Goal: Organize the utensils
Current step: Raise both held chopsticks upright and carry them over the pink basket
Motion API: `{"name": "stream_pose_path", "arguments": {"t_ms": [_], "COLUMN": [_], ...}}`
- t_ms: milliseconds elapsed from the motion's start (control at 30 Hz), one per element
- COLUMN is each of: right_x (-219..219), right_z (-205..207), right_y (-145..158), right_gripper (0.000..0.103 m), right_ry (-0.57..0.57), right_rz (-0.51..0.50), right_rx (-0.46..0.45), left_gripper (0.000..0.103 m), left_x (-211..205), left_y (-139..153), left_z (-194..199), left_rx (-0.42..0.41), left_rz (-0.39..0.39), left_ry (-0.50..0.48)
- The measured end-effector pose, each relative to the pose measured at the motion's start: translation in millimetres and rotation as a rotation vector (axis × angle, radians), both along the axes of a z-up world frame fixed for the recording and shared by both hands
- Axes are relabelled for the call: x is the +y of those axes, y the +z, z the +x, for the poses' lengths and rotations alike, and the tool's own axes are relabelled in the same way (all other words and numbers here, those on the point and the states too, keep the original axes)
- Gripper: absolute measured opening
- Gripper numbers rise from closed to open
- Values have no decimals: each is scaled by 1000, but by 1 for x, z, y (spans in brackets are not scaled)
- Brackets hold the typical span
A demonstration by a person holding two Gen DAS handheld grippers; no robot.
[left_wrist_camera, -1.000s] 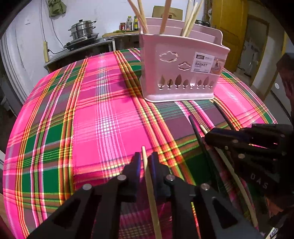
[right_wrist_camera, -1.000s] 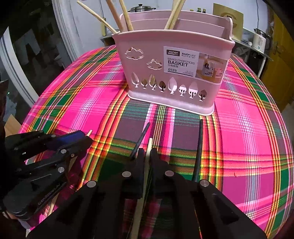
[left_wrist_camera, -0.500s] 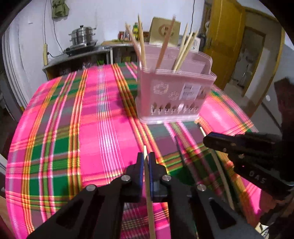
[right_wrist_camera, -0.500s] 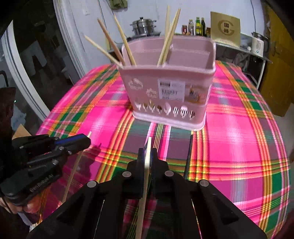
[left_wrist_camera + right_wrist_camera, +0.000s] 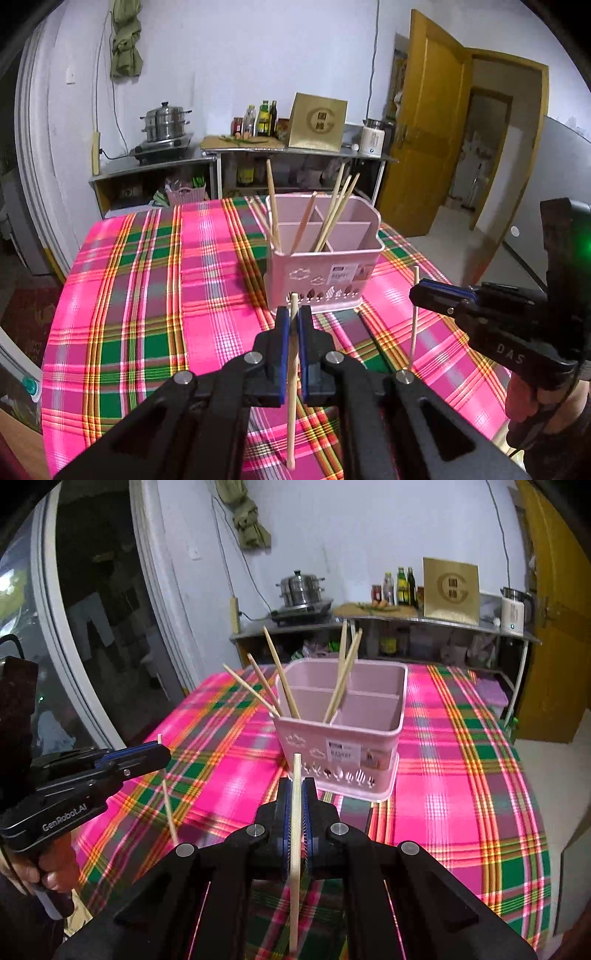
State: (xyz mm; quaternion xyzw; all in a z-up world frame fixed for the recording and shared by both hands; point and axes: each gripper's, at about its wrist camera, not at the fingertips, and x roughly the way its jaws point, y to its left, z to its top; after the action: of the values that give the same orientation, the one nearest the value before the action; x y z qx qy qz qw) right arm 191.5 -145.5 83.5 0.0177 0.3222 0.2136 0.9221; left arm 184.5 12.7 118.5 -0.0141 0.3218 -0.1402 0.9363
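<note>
Both grippers have risen off the plaid tablecloth point(image 5: 147, 295) since the earlier frames, each carrying a chopstick up with it, so the pink basket point(image 5: 325, 273) now sits lower and farther off in both views. Clamped tight in the left gripper point(image 5: 294, 321) is a pale chopstick point(image 5: 291, 398), hanging nearly upright; the right gripper point(image 5: 295, 797) pinches its own chopstick point(image 5: 295, 849) the same way. Dark chopsticks point(image 5: 369, 332) remain lying on the cloth near the basket. Judging by this, the pick-up is done and the drop into a basket compartment, where other chopsticks point(image 5: 343, 679) already lean, comes next.
</note>
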Motion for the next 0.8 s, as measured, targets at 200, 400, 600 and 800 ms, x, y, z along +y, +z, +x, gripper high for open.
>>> {"name": "stream_pose_path", "arguments": {"t_ms": [200, 400, 600, 800], "right_x": [-1, -6, -10, -12], "right_z": [-11, -15, -17, -17], "right_y": [13, 19, 24, 35], "right_gripper": [6, 6, 6, 5], "right_ry": [9, 6, 6, 11], "right_rz": [5, 10, 8, -3], "right_rx": [-39, -57, -73, -96], "left_gripper": [5, 5, 5, 5], "left_x": [-2, -6, -7, -9], "left_y": [12, 20, 28, 37], "left_z": [-6, -9, -10, -4], "left_rx": [-23, -37, -45, -50], "left_rz": [0, 1, 0, 3], "left_ry": [-9, -15, -26, -36]}}
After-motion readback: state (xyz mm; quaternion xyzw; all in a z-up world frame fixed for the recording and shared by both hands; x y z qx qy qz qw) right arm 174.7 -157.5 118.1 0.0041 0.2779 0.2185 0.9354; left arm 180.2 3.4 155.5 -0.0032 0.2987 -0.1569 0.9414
